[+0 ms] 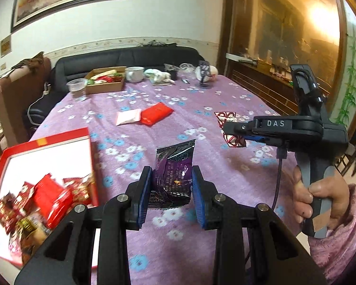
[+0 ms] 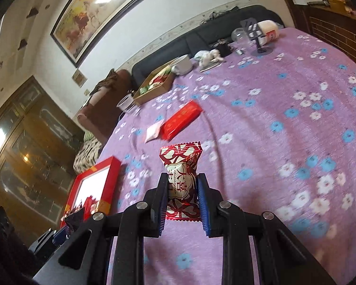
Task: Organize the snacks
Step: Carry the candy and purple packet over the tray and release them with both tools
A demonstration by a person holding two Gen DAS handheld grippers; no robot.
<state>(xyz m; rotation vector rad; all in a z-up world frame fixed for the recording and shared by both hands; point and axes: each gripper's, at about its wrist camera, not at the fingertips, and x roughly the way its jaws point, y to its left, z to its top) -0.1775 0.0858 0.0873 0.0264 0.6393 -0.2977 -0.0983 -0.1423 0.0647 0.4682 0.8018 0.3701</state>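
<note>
My left gripper (image 1: 172, 178) is shut on a purple snack packet (image 1: 174, 173), held above the tablecloth just right of a red box (image 1: 47, 140) that holds several red snack packets (image 1: 49, 199). My right gripper (image 2: 181, 185) is shut on a red-and-white patterned snack packet (image 2: 181, 178); it also shows in the left wrist view (image 1: 230, 128), lifted at the right. The red box (image 2: 99, 173) lies to the left of my right gripper. A red packet (image 1: 155, 114) (image 2: 181, 120) and a pale pink packet (image 1: 128, 116) (image 2: 154, 131) lie mid-table.
A table with a purple flowered cloth (image 1: 201, 99) (image 2: 273, 142). At its far end stand a cardboard tray of snacks (image 1: 104, 80), a clear plastic cup (image 1: 77, 90), a white mug (image 1: 134, 73) and small clutter. A dark sofa (image 1: 130, 57) stands behind.
</note>
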